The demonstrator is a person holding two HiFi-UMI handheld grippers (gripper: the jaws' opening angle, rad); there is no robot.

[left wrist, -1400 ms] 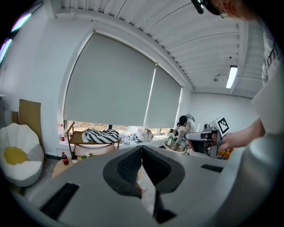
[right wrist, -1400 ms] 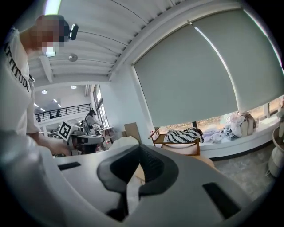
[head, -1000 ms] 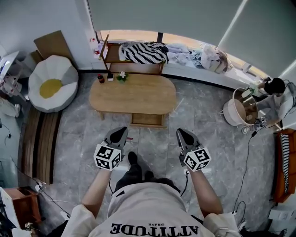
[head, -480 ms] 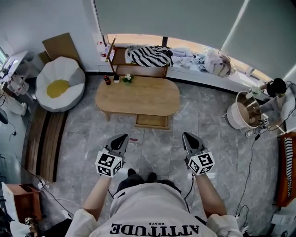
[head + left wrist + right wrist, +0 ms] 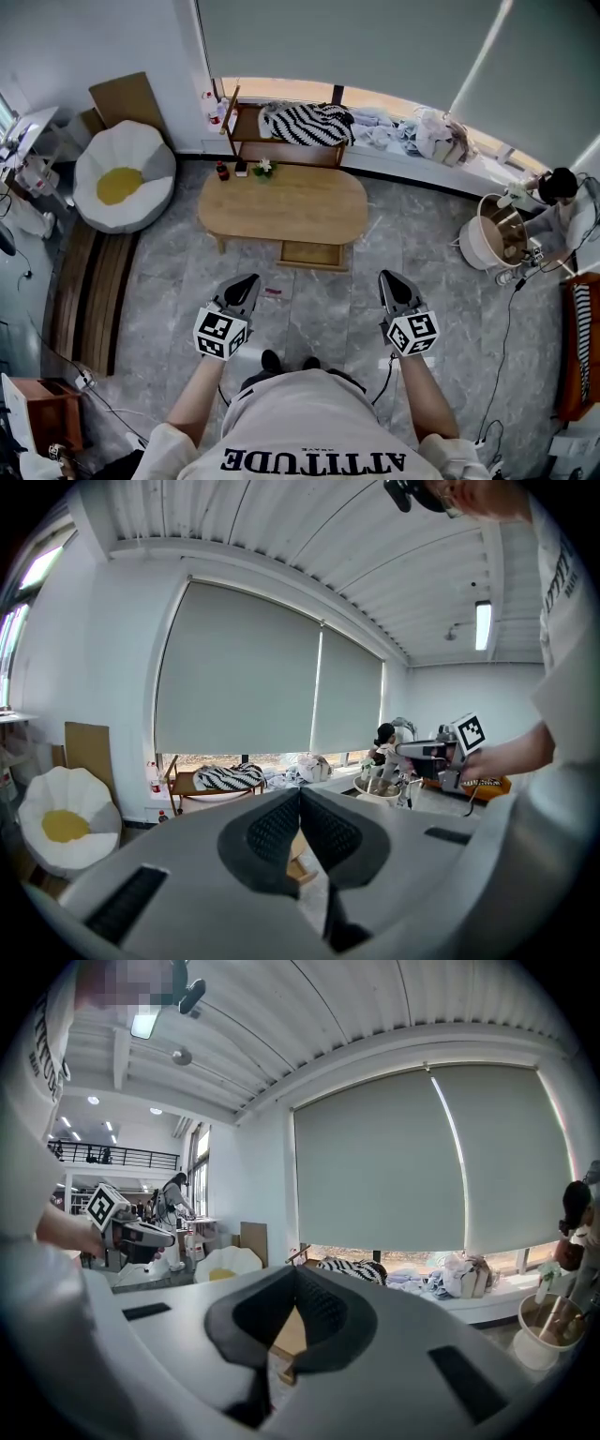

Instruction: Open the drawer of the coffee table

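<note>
Jutting from the near side of the oval surface (image 5: 281, 204), the wooden drawer (image 5: 314, 253) looks light and rigid; take its front lip. The left hand-held gripper (image 5: 250, 279) and right hand-held gripper (image 5: 388, 277) are both closed, empty, well short.

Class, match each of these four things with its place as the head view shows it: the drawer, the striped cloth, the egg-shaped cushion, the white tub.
Things:
1. drawer
2. striped cloth
3. egg-shaped cushion
4. white tub

Places:
A. on the floor, left of the coffee table
B. on the wooden rack beyond the table
C. standing out from under the table's near edge
D. far right, beside a person

Pairs: 1-C, 2-B, 3-A, 4-D
</note>
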